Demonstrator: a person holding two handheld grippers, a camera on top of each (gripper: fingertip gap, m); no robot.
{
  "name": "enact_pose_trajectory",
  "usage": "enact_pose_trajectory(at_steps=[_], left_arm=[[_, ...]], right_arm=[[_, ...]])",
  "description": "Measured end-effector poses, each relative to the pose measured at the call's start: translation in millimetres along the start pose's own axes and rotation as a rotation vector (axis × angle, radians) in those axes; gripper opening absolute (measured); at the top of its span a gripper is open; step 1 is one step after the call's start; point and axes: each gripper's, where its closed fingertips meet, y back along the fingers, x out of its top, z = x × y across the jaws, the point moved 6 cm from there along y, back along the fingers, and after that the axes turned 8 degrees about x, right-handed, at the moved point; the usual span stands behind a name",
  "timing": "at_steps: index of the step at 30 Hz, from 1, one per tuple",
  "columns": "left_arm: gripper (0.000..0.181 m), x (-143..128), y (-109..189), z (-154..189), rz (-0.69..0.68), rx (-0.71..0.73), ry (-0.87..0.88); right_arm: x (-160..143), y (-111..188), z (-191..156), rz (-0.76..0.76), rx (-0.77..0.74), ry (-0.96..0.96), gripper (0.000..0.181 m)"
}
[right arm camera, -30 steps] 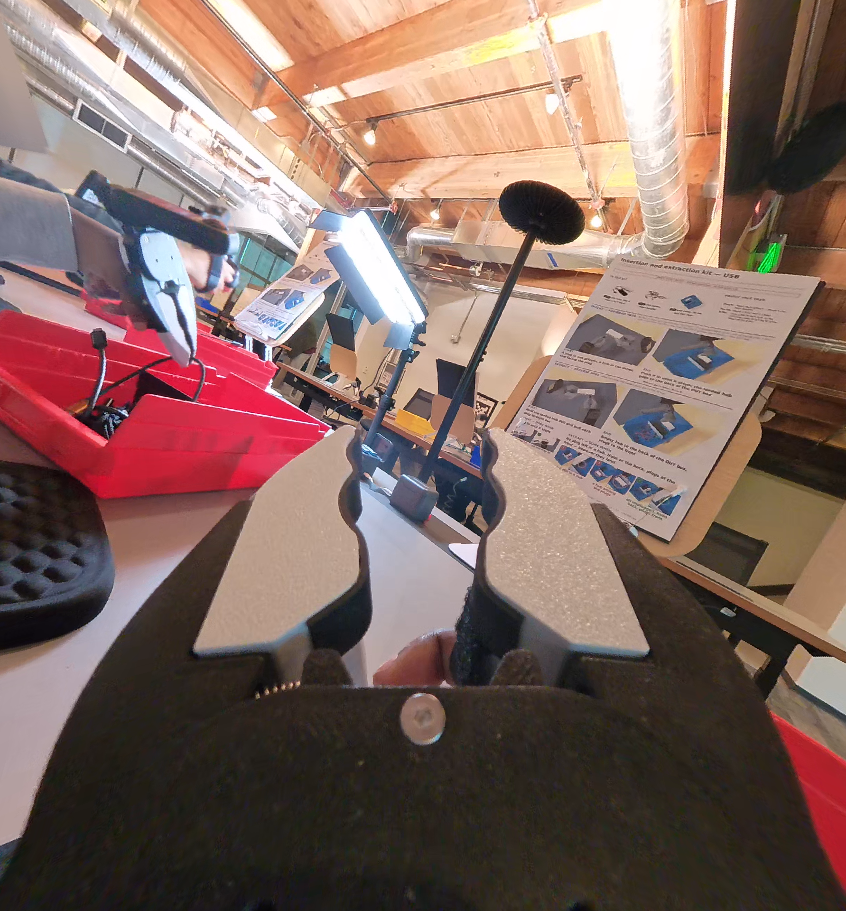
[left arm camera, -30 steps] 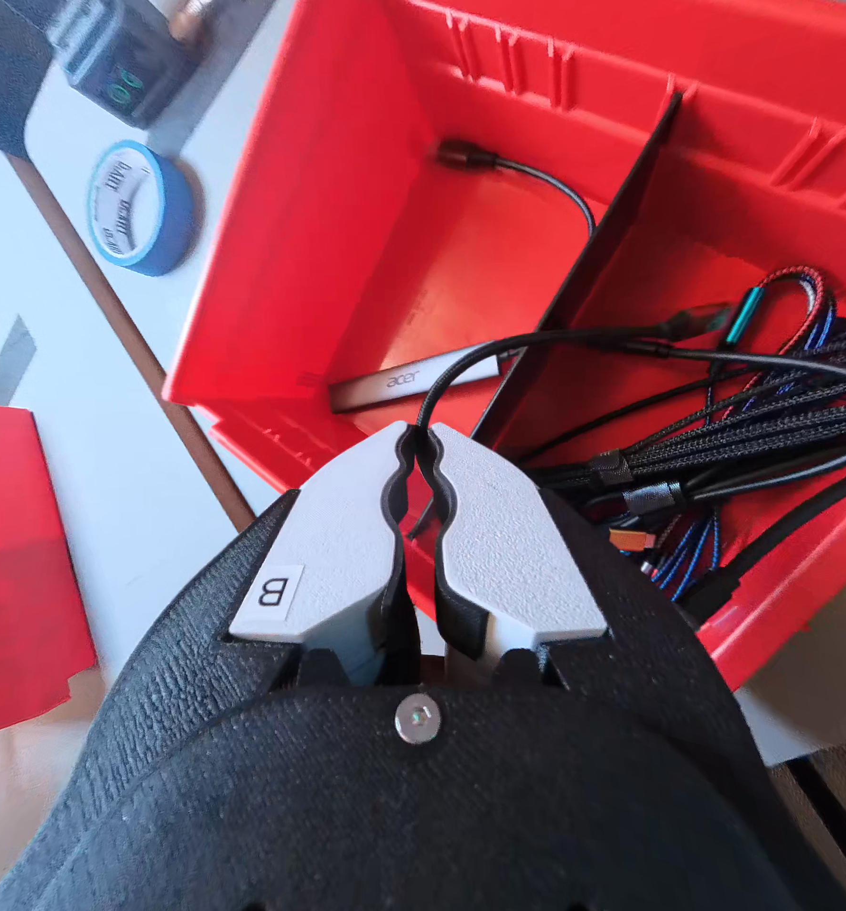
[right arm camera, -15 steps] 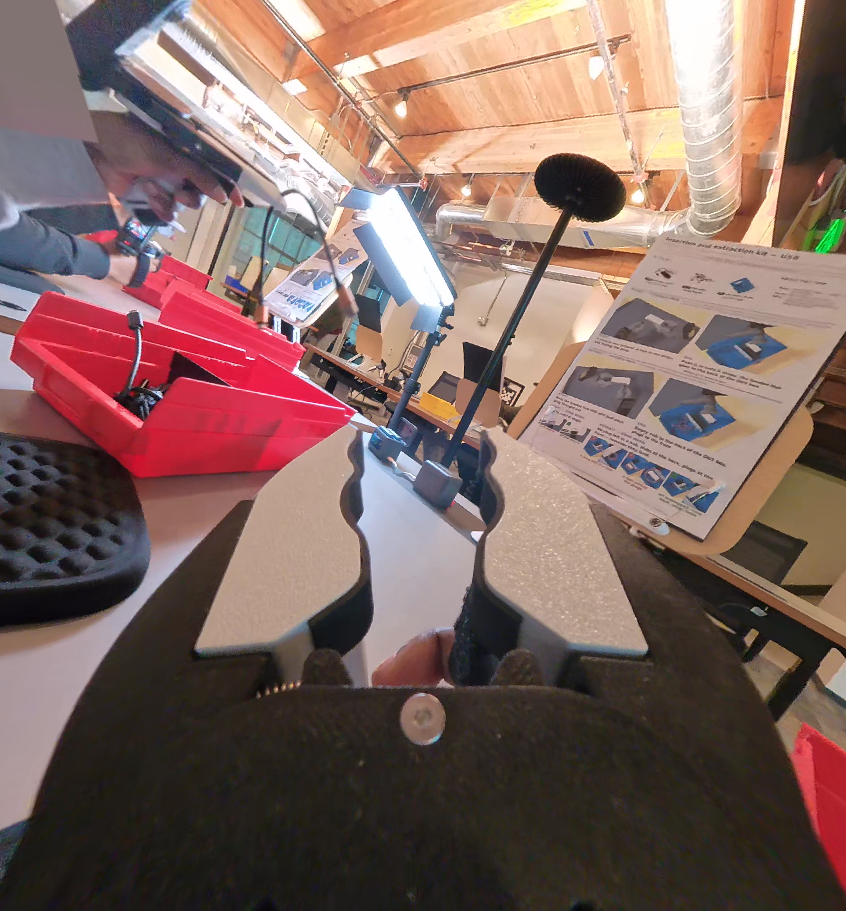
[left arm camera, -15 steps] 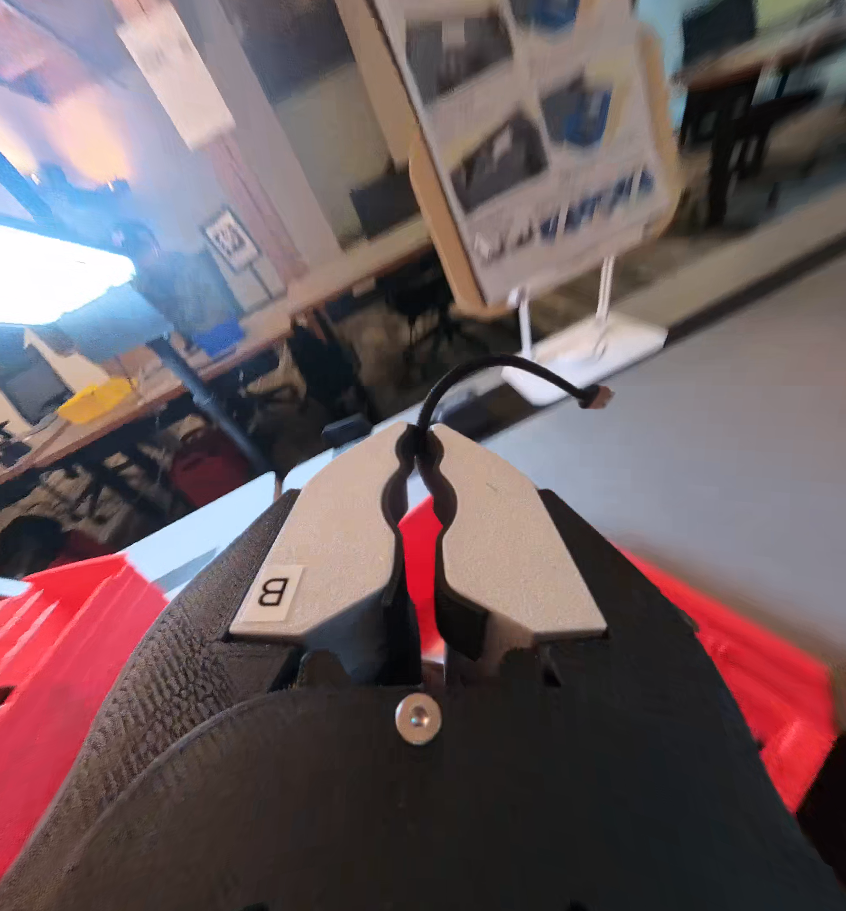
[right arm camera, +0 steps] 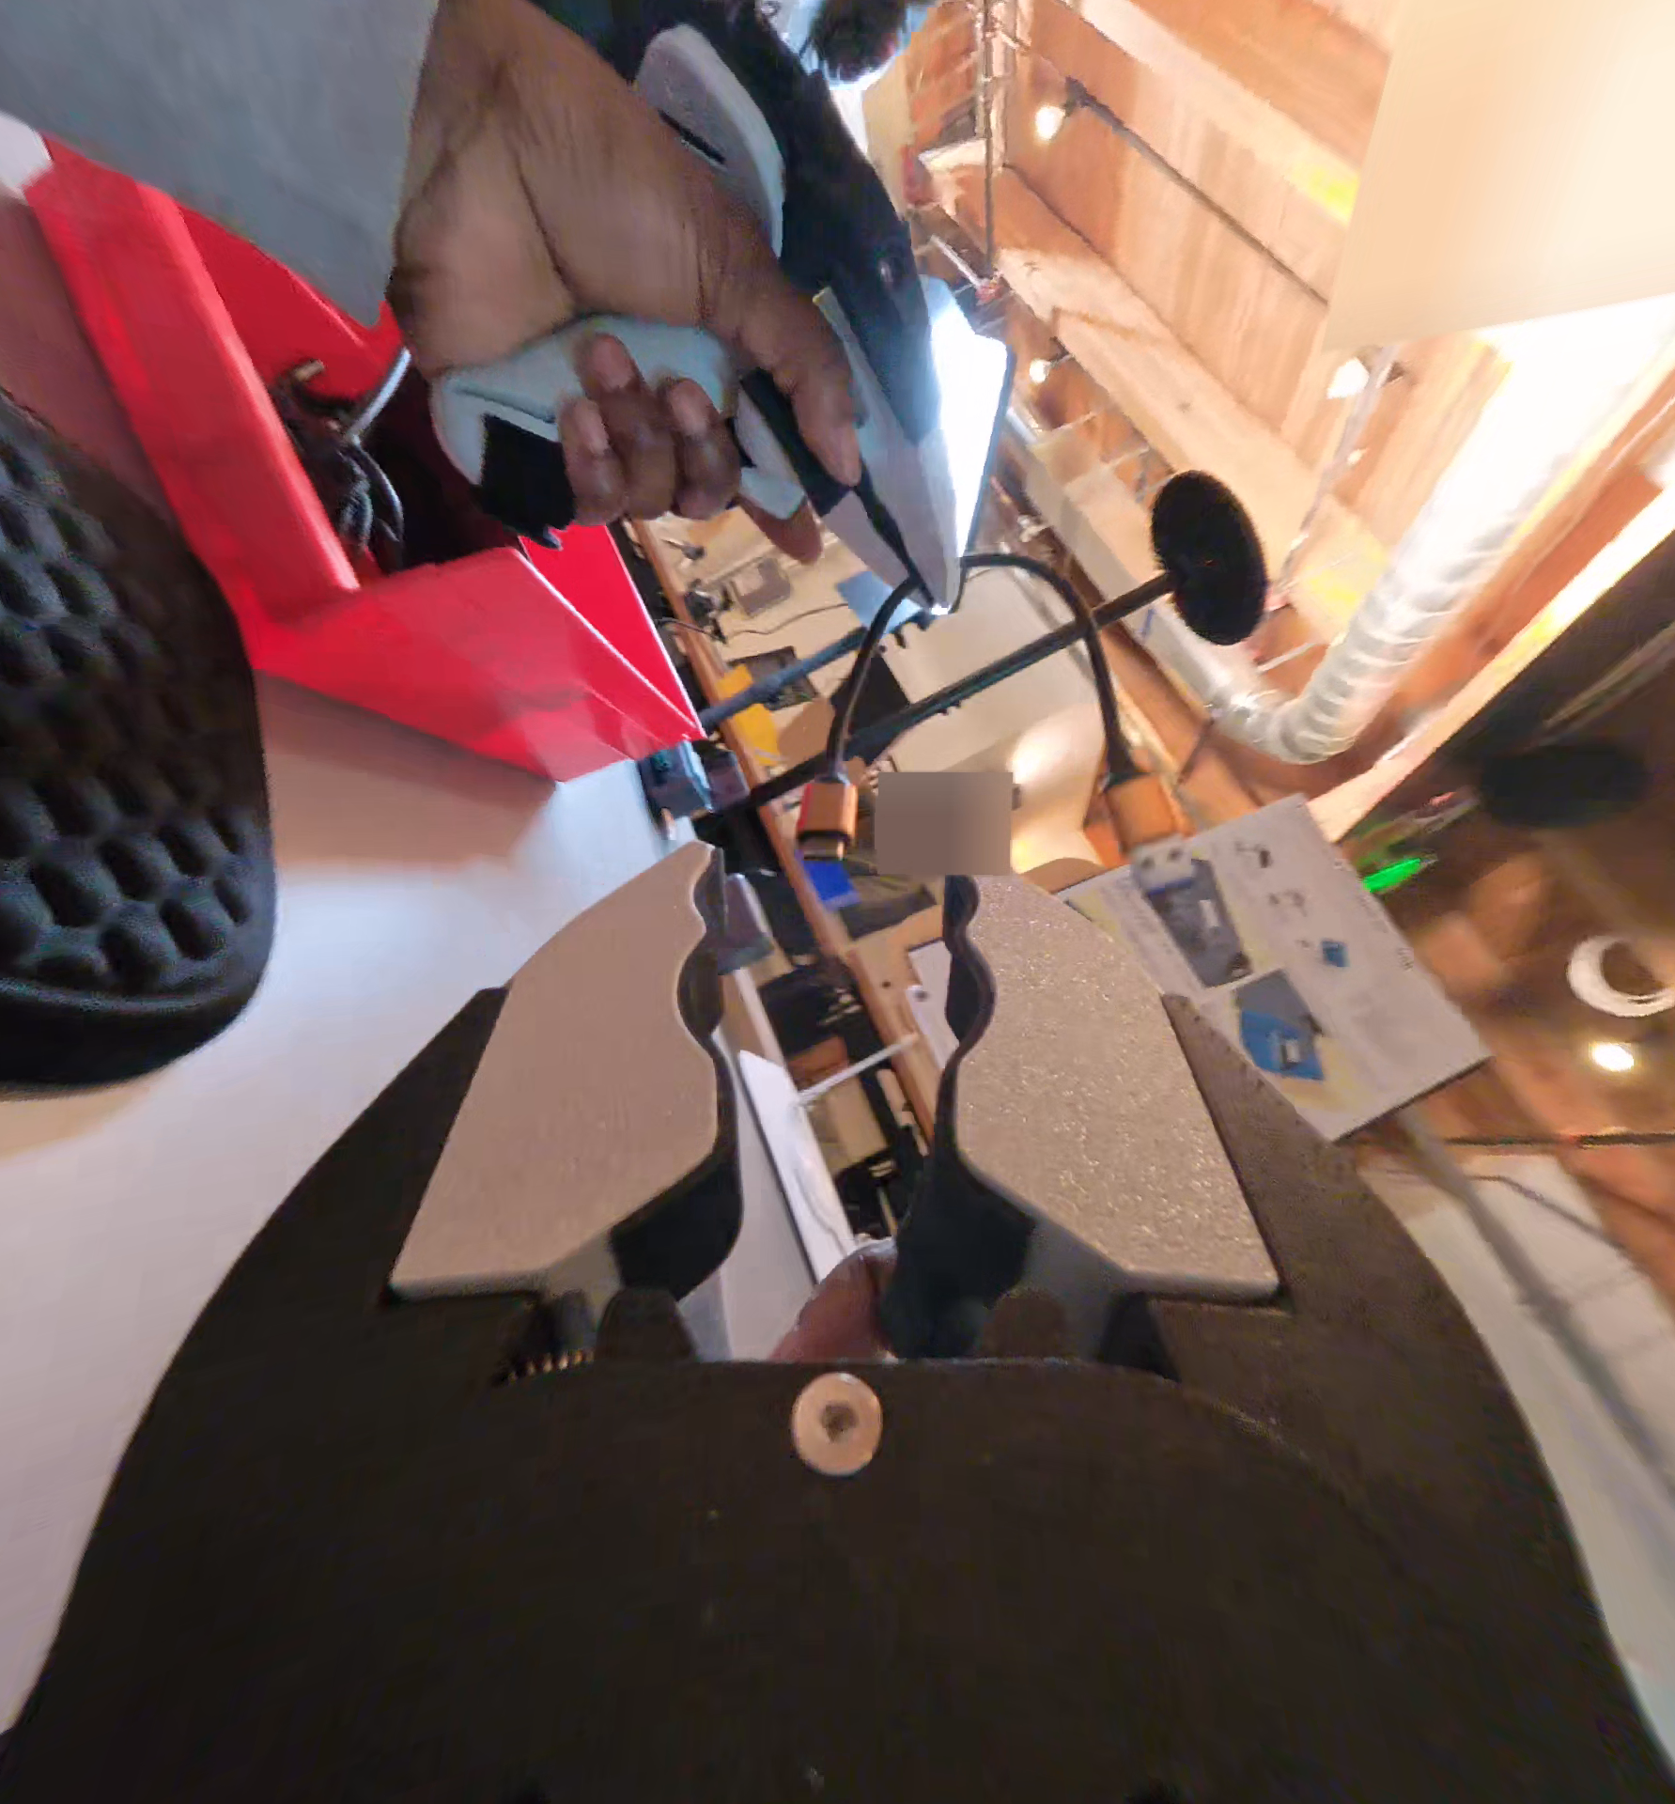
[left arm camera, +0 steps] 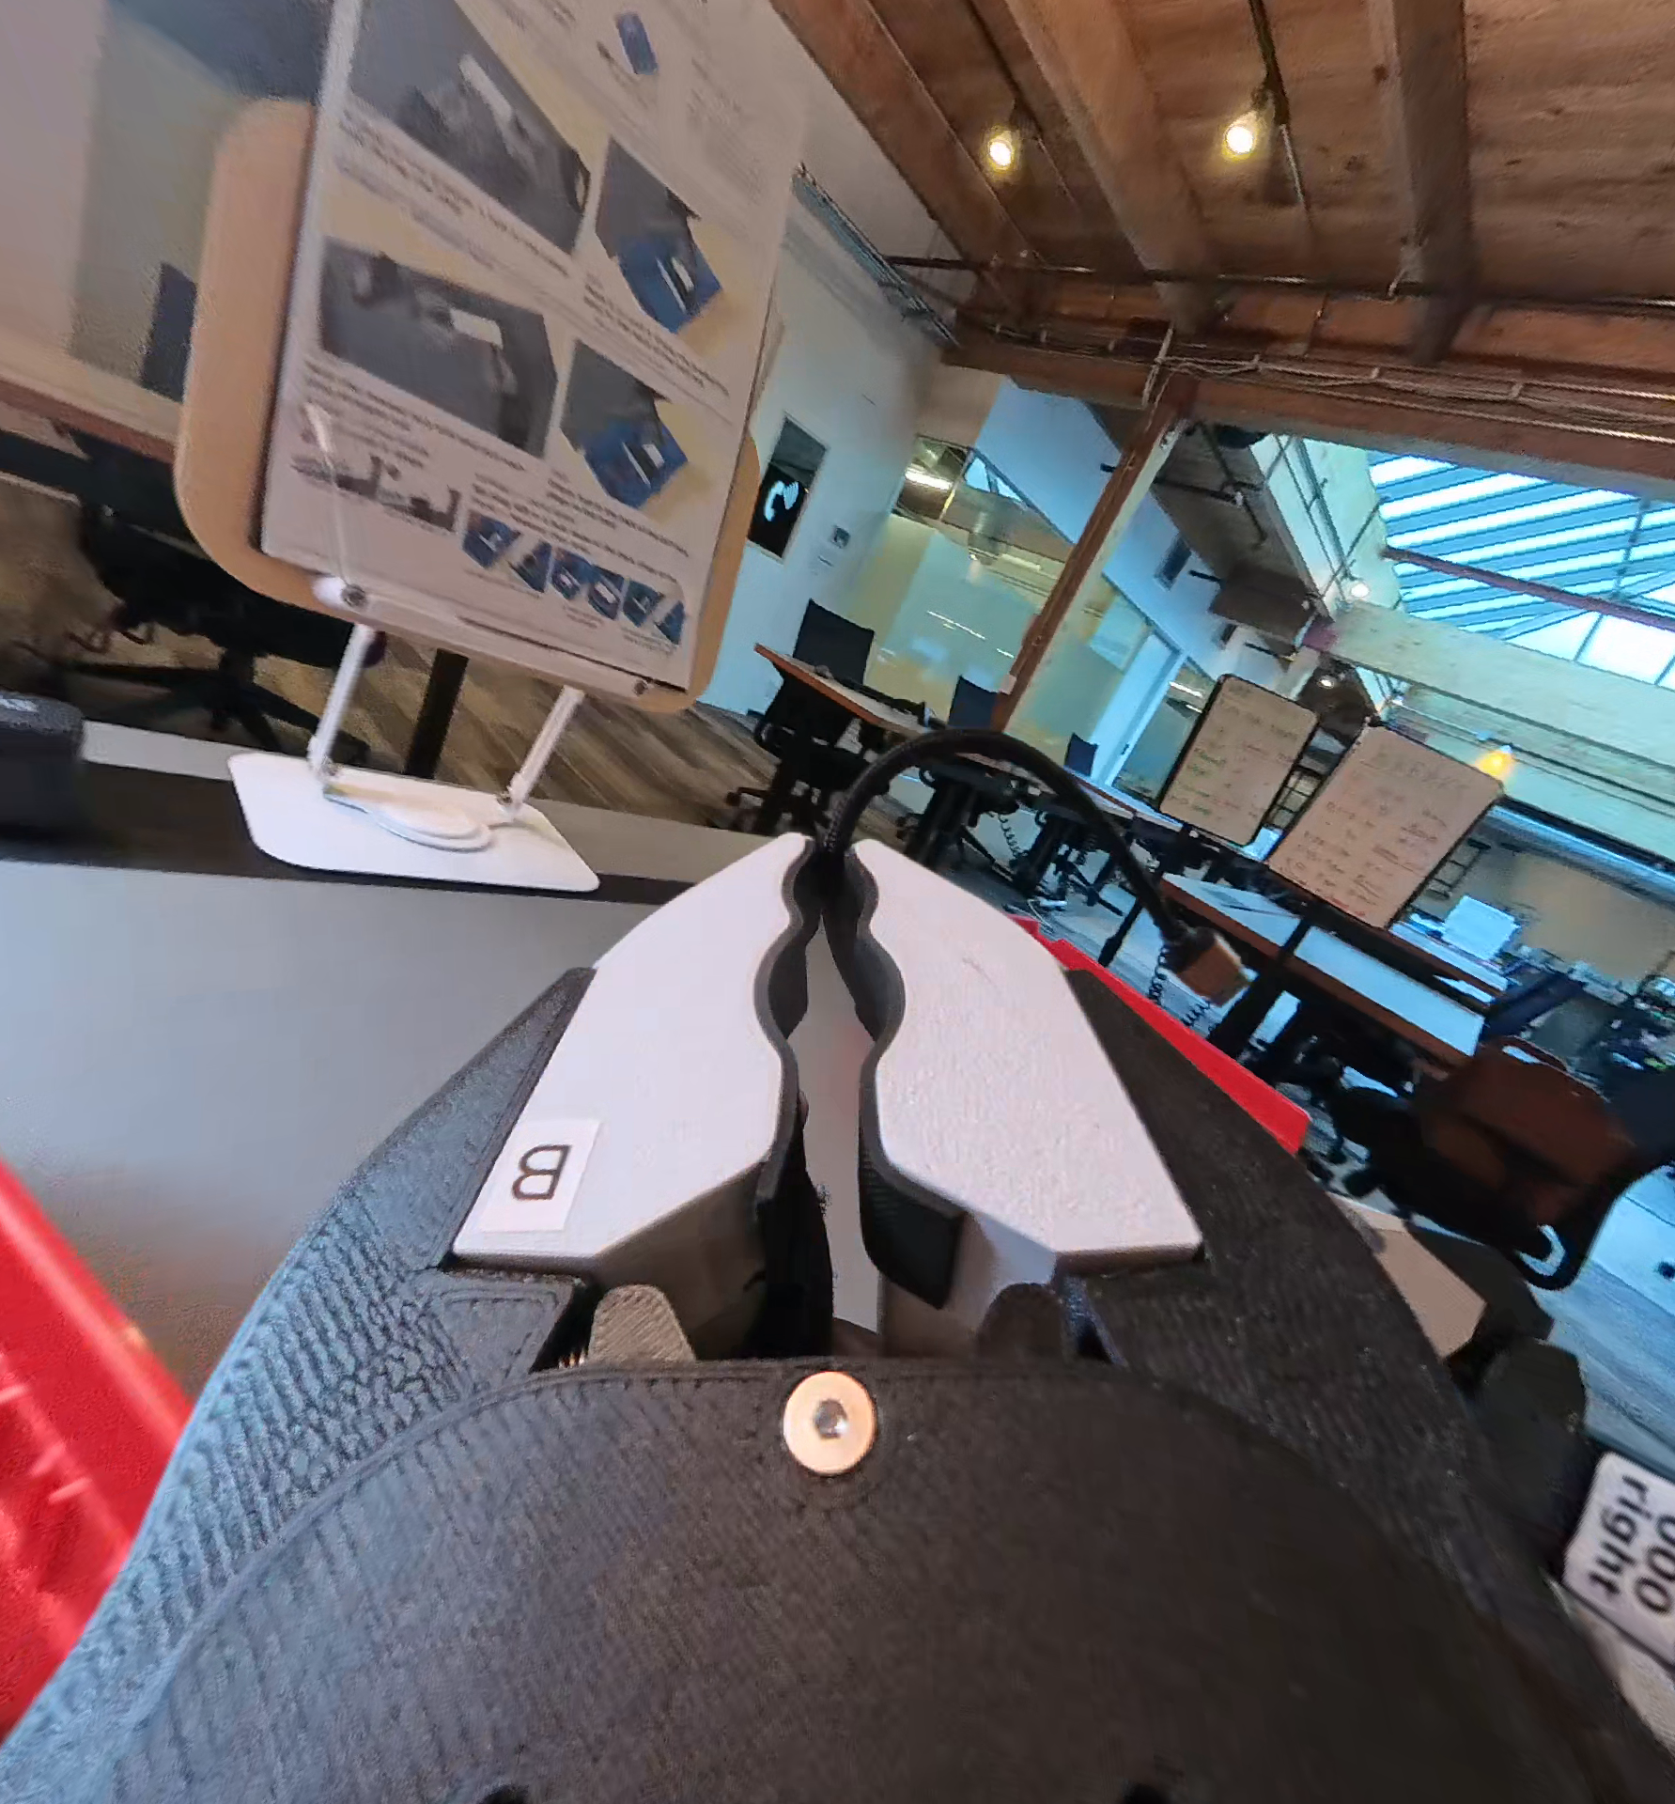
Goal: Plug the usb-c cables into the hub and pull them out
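Note:
My left gripper (left arm camera: 828, 859) is shut on the middle of a short black USB cable (left arm camera: 960, 742). The cable arcs up from the tips, and a copper-coloured plug (left arm camera: 1204, 962) hangs at its far end. In the right wrist view a hand holds the left gripper (right arm camera: 940, 586) in the air just ahead. The cable (right arm camera: 1097, 664) droops from it with one orange plug (right arm camera: 828, 810) on each side. My right gripper (right arm camera: 838, 898) is open and empty, just below the nearer plug. The hub is not in view.
A red bin (right arm camera: 472, 635) with more cables stands on the grey table (left arm camera: 179, 1025). A black foam pad (right arm camera: 82, 732) lies to its left. An instruction board on a white stand (left arm camera: 521, 342) is at the back. A black pole with a round disc (right arm camera: 1204, 556) rises behind. Across from one pair of fingers to the other is roughly 15 centimetres.
My left gripper lifted the cable out of the red bin and swung it over in front of my right gripper. The right gripper rolled and turned toward it, still open.

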Motion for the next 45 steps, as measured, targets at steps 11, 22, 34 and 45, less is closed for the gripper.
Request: enact_pose_trajectory(at_steps=[11, 22, 34, 45], left_arm=[[0.004, -16, -12, 18, -0.050, -0.079, 0.032], [0.004, -17, -12, 22, -0.070, -0.101, 0.062], [0.004, -20, -14, 27, -0.084, -0.138, 0.097], [0.008, -21, -13, 28, -0.086, -0.174, 0.135]], right_arm=[[-9, 0, -4, -0.022, -0.037, 0.034, 0.031], [-5, 1, -3, 0.006, -0.048, 0.031, 0.024], [-4, 1, -3, 0.021, -0.059, 0.021, 0.015], [-2, 4, 9, 0.093, -0.081, -0.150, 0.012]])
